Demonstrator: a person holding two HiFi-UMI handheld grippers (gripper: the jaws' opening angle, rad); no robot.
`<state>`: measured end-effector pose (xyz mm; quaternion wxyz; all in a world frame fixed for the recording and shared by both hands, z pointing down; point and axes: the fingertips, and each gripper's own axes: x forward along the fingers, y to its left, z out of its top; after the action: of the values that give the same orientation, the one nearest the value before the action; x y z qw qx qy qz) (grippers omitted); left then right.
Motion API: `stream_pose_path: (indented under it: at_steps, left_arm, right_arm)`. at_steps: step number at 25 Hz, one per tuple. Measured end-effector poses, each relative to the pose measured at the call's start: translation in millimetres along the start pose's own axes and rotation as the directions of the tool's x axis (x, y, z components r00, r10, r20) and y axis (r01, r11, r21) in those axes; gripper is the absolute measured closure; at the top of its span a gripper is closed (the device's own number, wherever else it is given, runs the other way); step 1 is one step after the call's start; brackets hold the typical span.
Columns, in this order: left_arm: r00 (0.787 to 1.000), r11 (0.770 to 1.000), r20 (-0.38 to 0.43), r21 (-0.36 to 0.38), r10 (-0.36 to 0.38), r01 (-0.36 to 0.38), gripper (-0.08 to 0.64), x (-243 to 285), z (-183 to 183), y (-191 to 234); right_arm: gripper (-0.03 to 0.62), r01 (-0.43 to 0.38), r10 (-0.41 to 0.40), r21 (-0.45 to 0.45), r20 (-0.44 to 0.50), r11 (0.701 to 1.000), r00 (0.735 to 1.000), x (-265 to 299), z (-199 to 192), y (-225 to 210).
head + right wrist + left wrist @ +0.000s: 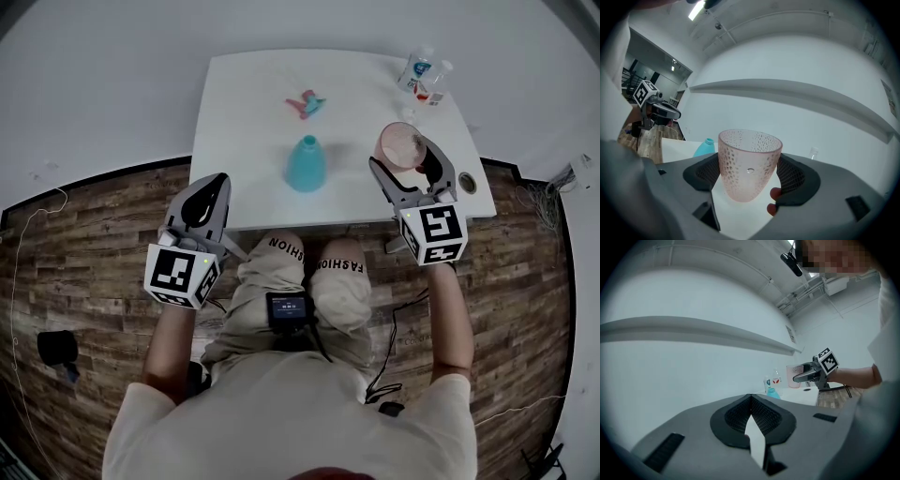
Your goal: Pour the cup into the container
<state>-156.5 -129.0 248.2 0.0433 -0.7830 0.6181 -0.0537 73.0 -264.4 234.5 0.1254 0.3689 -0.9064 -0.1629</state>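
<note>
R gripper view: pink cup (750, 159) upright, clamped in R gripper (751, 174) fingers. Head view adds teal container (306, 164) at cup's 9 o'clock on worktop (244, 112). L gripper (751, 404) fingers together, empty.

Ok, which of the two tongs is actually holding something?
The right tongs, clamped on the pink dotted translucent plastic cup; the left tongs are shut and empty.

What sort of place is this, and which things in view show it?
Probably a lab or studio room set up for recording, not a home: a lone white table, loose cables on the plank floor, bare walls and exposed ceiling pipes.
</note>
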Motion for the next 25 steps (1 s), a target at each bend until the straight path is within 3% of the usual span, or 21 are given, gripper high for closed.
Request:
stream_pose_path:
  at_steps: [25]
  left_arm:
    - [1.0,1.0,-0.022,0.006,-0.003,0.003,0.549,3.4,-8.6,-4.5]
  right_arm:
    - [0.218,0.015,-0.015,0.024,-0.002,1.0,1.0,-4.5,-14.2,-3.0]
